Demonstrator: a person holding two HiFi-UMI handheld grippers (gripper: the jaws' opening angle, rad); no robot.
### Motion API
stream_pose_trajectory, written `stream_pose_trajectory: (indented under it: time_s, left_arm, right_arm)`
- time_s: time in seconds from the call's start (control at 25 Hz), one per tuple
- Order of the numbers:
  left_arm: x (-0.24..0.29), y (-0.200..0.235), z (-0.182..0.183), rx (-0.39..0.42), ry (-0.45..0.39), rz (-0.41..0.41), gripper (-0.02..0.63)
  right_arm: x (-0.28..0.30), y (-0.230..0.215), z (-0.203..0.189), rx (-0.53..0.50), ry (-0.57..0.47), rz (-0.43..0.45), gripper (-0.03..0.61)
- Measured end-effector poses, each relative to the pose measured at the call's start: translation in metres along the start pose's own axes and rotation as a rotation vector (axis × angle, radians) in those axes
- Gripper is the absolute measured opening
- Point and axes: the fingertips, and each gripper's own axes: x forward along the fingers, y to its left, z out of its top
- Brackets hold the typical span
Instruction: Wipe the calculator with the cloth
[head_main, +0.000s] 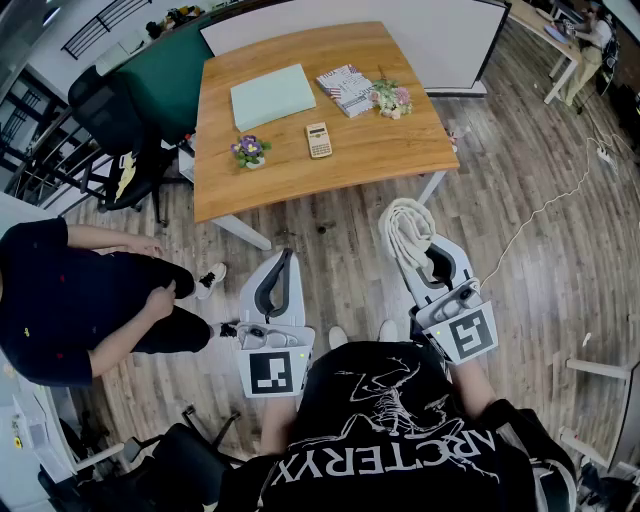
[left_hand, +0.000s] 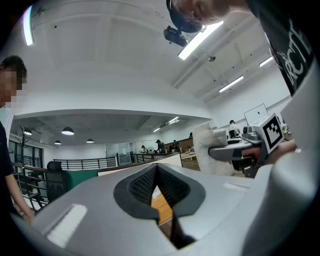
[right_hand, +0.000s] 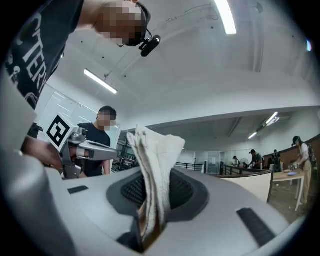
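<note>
Right gripper (head_main: 430, 265) clamps cloth (head_main: 404, 228); calculator (head_main: 318, 140) centred on table (head_main: 400, 155).

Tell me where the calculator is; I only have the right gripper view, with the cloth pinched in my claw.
Observer: The calculator lies flat on the wooden table, straight ahead of you.
Operator: Anything touching it?
Observer: No; a small flower pot stands apart on its left.
Operator: And the left claw?
Observer: The left claw is shut and empty, over the floor short of the table.
</note>
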Motion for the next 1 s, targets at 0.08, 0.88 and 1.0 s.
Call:
stream_pose_trajectory:
  time_s: [0.08,0.88,1.0]
  left_arm:
    - [0.001,0.001,-0.001,0.001,0.003,0.000,-0.006]
    - [0.028,-0.003,-0.008,-0.004,0.031,0.024,-0.006]
    - [0.032,-0.007,-0.008,-0.001,0.030,0.041,-0.006]
  right_arm:
    - [0.001,0.000,0.000,-0.001,-0.001,0.001,0.089]
    - [0.012,-0.027,-0.009,0.028,0.001,0.018,0.089]
    - [0.011,-0.032,-0.012,0.033,-0.004,0.034,0.089]
